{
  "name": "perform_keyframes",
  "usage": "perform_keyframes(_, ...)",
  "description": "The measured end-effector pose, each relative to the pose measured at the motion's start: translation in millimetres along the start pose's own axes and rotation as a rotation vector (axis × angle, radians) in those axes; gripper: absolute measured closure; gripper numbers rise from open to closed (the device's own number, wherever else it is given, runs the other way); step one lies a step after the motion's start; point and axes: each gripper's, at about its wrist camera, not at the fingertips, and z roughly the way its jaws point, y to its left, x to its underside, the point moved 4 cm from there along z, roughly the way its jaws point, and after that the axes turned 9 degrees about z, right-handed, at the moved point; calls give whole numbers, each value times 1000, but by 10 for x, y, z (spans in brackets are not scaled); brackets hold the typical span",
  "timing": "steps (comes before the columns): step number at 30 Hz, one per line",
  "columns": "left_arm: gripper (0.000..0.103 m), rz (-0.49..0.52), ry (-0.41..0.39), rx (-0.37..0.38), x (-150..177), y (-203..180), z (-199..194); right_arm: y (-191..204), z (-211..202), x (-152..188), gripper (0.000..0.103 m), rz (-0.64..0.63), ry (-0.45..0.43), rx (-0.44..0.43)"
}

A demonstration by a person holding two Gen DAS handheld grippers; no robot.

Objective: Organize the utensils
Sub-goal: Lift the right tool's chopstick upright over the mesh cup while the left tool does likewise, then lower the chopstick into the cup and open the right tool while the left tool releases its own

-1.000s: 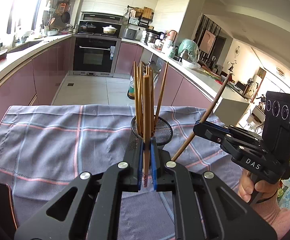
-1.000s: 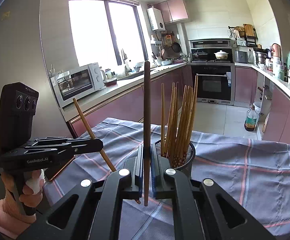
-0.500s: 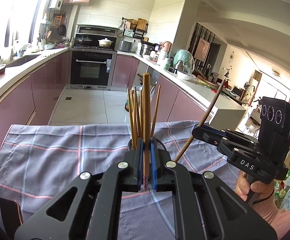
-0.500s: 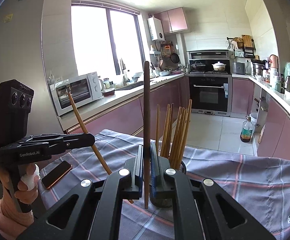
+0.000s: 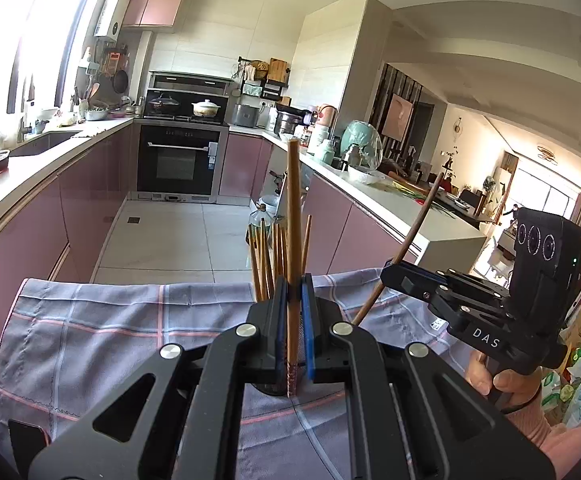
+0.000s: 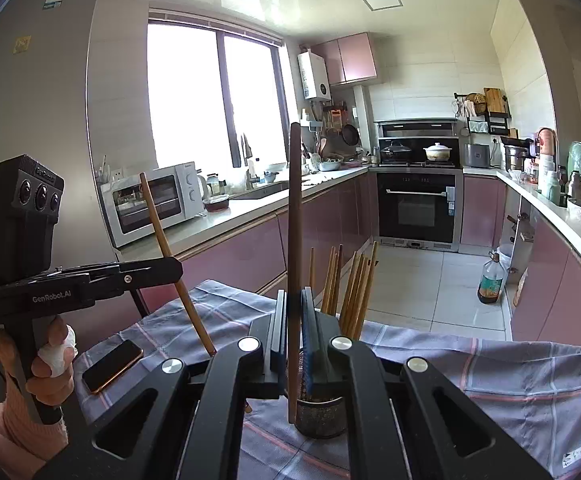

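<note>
My left gripper (image 5: pixel 293 312) is shut on a wooden chopstick (image 5: pixel 293 220) that stands upright between the pads. My right gripper (image 6: pixel 293 320) is shut on a second chopstick (image 6: pixel 295 220), also upright. Each gripper shows in the other's view, the left one (image 6: pixel 172 270) and the right one (image 5: pixel 388 276), holding its chopstick tilted. A dark mesh holder (image 6: pixel 320 412) with several chopsticks (image 6: pixel 354 284) stands on the grey checked cloth (image 6: pixel 490 380), just beyond and below both grippers. In the left wrist view the gripper hides most of the holder; its chopsticks (image 5: pixel 266 260) rise above the fingers.
A phone (image 6: pixel 112 365) lies on the cloth at the left. The cloth covers a table (image 5: pixel 70 332) whose far edge faces a tiled kitchen floor between pink cabinets. A bottle (image 6: pixel 490 280) stands on the floor at the right.
Both grippers have risen and drawn back from the holder, each keeping its chopstick. The holder now sits lower in both views, largely behind the fingers.
</note>
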Motion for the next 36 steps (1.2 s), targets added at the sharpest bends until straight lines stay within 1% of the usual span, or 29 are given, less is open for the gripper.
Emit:
perform_keyframes(13, 95, -6, -34, -6, -248, 10, 67, 6, 80, -132, 97, 2, -33, 14)
perform_keyframes(20, 95, -21, -51, -16, -270, 33, 113, 12, 164, -183, 97, 9, -45, 26)
perform_keyframes(22, 95, -15, -49, -30, -268, 27, 174, -1, 198, -185, 98, 8, -45, 33)
perform_keyframes(26, 95, -19, -34, -26, -220, 9, 276, -24, 275, -155, 97, 4, -35, 59)
perform_keyframes(36, 95, -8, 15, -34, -101, -27, 500, -105, 471, -35, 97, 21, 19, 90)
